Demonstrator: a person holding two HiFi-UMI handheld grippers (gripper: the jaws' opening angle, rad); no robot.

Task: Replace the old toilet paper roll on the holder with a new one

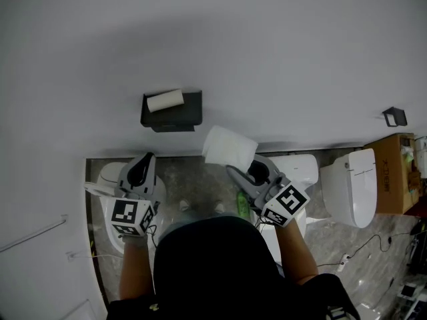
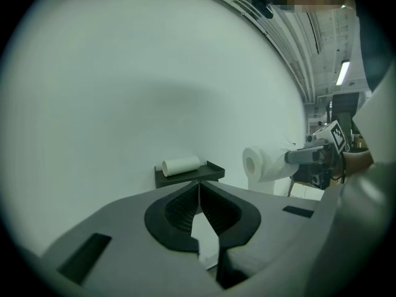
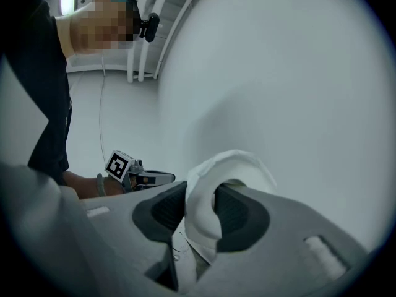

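A black wall holder [image 1: 181, 112] carries a thin white roll [image 1: 165, 100] lying on its side. My right gripper [image 1: 245, 167] is shut on the wall of a fat new toilet paper roll [image 1: 229, 147], held level below and right of the holder. In the right gripper view the roll's paper wall [image 3: 199, 206] is squeezed between the pads. My left gripper [image 1: 141, 171] is shut and empty, below the holder's left side. In the left gripper view the closed jaws point toward the holder [image 2: 197, 174] and its thin roll [image 2: 180, 164], with the new roll [image 2: 263, 164] off to the right.
White toilets stand along the wall: one under my left gripper [image 1: 105, 177], one tank [image 1: 301, 169] by my right hand, another at the right [image 1: 350, 187]. A cardboard box [image 1: 393, 172] sits far right. A small black fixture [image 1: 395, 117] is on the wall.
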